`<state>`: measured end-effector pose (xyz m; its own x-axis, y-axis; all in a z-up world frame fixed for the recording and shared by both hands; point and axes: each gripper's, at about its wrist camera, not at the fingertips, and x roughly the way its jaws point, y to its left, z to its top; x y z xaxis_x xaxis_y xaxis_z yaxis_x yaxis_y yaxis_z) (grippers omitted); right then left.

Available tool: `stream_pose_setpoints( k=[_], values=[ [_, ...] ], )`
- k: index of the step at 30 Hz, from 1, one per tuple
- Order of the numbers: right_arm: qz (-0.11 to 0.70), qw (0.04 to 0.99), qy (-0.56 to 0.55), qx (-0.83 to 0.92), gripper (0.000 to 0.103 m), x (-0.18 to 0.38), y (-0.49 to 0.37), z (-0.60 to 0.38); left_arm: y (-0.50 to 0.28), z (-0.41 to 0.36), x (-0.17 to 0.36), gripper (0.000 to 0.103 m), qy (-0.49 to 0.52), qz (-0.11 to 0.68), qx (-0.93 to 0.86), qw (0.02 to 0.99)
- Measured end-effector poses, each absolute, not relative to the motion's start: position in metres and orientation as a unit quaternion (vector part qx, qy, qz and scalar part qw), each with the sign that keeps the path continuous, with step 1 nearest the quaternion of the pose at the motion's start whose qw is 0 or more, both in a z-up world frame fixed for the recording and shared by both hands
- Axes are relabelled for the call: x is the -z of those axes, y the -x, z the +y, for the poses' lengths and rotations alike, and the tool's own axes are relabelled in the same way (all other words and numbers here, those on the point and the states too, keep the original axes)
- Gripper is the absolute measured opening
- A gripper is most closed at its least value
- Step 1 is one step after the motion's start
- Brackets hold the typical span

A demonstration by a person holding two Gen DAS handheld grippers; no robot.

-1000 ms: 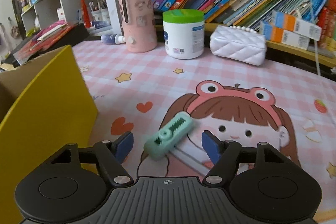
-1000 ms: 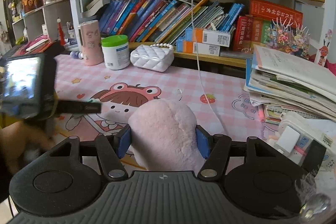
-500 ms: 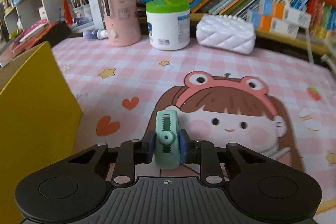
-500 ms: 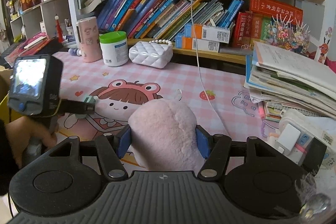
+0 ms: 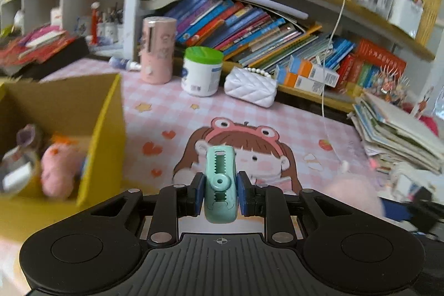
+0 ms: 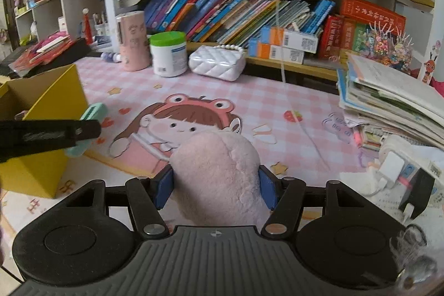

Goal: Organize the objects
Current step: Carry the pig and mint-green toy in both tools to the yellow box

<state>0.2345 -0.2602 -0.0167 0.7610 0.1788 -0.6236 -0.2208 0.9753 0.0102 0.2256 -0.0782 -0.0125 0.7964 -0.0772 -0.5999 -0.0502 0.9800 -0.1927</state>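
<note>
1. The mint-green clip [image 5: 220, 185], a rounded plastic piece with a toothed slot and a round pivot hole, sat clamped between the blue pads of the left tongs [image 5: 219, 192], held off the counter [image 5: 277, 124] with its long axis pointing forward.
2. In the right wrist view the same clip [image 6: 93, 113] showed just beside the near corner of the yellow box [image 6: 52, 101], half hidden behind the dark bar of the left tongs [image 6: 83, 129].
3. The pink plush toy [image 6: 219, 174], soft, fuzzy and rounded, was pressed between the blue pads of the right tongs [image 6: 216, 185], near the front edge of the counter.
4. The yellow cardboard box [image 5: 108, 129] stood open at the counter's left edge; a blurred pink toy [image 5: 59, 168] lay inside.
5. The counter wore a pink checked mat printed with a frog-hat girl [image 6: 188, 118].
6. Along the back edge stood a pink cylinder [image 5: 158, 52], a white jar with a green lid [image 5: 202, 71] and a white quilted purse [image 5: 251, 88].
7. A stack of books [image 6: 388, 99] leaned at the right edge.
</note>
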Motion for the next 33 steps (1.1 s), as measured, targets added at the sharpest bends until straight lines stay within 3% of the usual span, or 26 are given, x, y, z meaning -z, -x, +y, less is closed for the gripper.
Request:
stream_pose_setpoints(
  k=[33],
  values=[
    [0.348, 0.916, 0.056, -0.19, 0.06, 0.013, -0.079, -0.094, -0.035, 0.074, 0.006, 0.023, 0.131, 0.311, -0.06, 0.939]
  ],
)
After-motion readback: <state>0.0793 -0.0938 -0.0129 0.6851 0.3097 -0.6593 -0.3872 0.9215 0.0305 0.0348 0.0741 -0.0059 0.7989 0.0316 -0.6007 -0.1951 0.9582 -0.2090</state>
